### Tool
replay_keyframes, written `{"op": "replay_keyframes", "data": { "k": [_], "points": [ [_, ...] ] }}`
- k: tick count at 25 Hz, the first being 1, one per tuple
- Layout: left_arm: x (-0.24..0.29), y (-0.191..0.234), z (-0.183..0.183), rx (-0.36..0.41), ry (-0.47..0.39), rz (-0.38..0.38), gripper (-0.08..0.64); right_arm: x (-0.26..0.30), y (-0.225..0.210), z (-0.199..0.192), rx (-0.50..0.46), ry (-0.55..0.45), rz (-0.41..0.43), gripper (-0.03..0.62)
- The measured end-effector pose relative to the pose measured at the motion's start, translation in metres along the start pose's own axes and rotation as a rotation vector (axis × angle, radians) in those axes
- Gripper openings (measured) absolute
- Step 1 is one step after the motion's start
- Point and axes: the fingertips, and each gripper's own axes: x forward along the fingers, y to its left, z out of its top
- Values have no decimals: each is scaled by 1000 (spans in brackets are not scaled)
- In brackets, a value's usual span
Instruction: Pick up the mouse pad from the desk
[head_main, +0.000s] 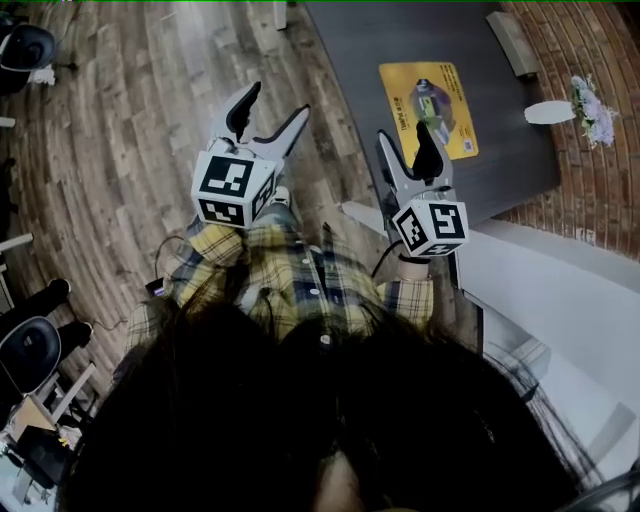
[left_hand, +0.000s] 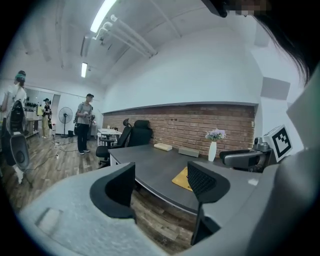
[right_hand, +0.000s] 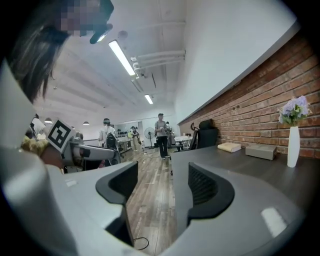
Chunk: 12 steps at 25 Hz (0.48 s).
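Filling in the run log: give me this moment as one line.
phase: pre-grasp | left gripper: open, empty | right gripper: open, empty | mouse pad: flat on desk, untouched

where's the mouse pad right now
In the head view the yellow mouse pad lies flat on the dark desk at upper right, just beyond the open right gripper, with the white vase to its right.
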Motion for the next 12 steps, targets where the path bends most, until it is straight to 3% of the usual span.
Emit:
{"op": "replay_keyframes", "data": {
  "k": [12],
  "points": [
    [20,49,-4,-16,26,-74,334,54,13,-11,36,46,-56,333]
  ]
}}
